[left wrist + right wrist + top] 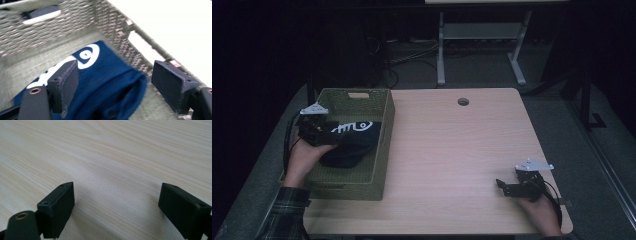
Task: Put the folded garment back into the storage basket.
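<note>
A dark blue cloth with a white print lies inside a green woven basket at the table's left. My left gripper hovers over the cloth's left end, held by a hand inside the basket. In the left gripper view its jaws stand wide apart above the blue cloth, touching nothing, so the left gripper is open. My right gripper rests low over the bare table near the front right corner. The right gripper is open, with only wood between its jaws.
The light wooden table has a round cable hole near its far edge. The basket's woven walls rise close around my left gripper. Behind the table stand a white desk frame and floor cables.
</note>
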Demonstrator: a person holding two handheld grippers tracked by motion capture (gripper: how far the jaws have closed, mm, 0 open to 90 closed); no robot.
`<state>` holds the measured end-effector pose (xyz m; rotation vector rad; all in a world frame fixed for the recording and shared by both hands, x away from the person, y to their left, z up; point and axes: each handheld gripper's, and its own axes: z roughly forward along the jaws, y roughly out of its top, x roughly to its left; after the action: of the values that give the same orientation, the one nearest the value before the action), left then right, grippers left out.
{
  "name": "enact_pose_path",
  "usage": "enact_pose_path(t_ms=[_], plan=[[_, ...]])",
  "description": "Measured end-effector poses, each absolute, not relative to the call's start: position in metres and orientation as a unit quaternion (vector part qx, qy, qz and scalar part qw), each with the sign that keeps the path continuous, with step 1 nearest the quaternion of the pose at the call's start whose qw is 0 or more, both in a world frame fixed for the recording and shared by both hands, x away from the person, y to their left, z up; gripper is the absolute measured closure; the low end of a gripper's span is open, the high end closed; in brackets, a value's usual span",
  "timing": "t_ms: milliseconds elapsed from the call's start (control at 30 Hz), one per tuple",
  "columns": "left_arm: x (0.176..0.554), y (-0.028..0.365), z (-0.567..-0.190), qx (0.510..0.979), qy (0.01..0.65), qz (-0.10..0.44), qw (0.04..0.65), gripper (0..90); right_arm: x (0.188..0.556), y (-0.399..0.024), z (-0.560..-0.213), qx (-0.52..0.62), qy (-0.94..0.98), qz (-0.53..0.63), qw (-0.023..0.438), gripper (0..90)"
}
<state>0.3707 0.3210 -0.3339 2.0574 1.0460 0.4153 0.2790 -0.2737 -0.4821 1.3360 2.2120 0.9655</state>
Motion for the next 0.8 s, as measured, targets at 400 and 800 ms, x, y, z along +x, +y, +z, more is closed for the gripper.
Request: enact_pose_path(t_ms=[400, 800], plan=[[0.354, 0.262, -0.325, 0.807, 0.367, 0.147, 0.439, 19.6, 0.279, -0.274, -0.482, 0.476, 0.787, 0.343, 0.191, 13.0], [0.336, 0.194, -0.322, 0.811, 0.331, 0.129, 0.465, 17.7, 0.279, -0.274, -0.482, 0.476, 0.787, 0.344, 0.19, 13.0]])
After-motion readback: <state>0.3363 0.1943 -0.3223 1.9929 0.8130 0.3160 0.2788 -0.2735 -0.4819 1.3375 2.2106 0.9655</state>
